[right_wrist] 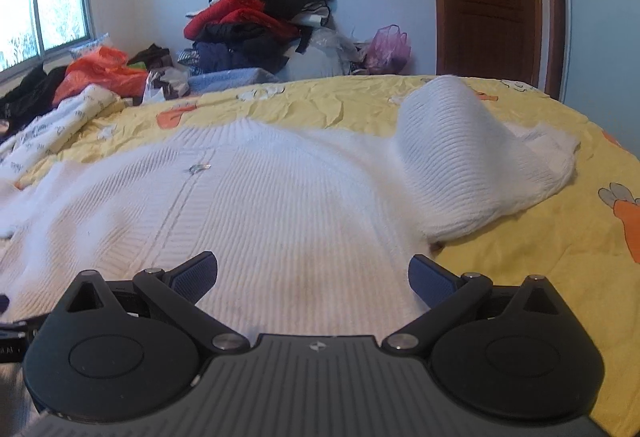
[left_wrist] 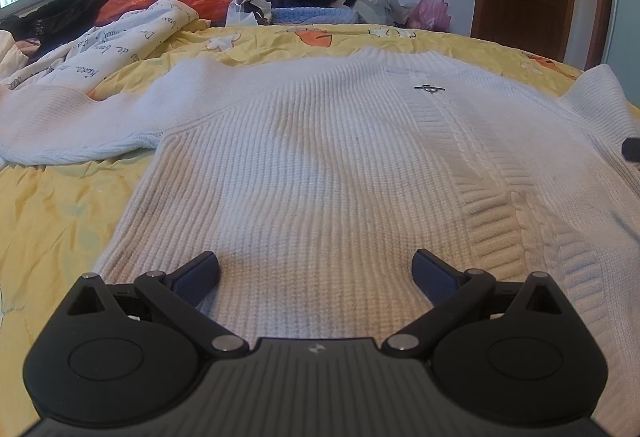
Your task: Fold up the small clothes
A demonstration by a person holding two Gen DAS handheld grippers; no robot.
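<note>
White sweater lies spread front-up on the yellow bed, ready for folding.
Left gripper and right gripper hover at its hem, fingers wide, empty; one sleeve humps at 2 o'clock.

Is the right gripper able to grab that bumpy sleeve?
Probably yes. The right gripper is open above the sweater, and the sleeve lies just ahead to its right with nothing between them.
</note>
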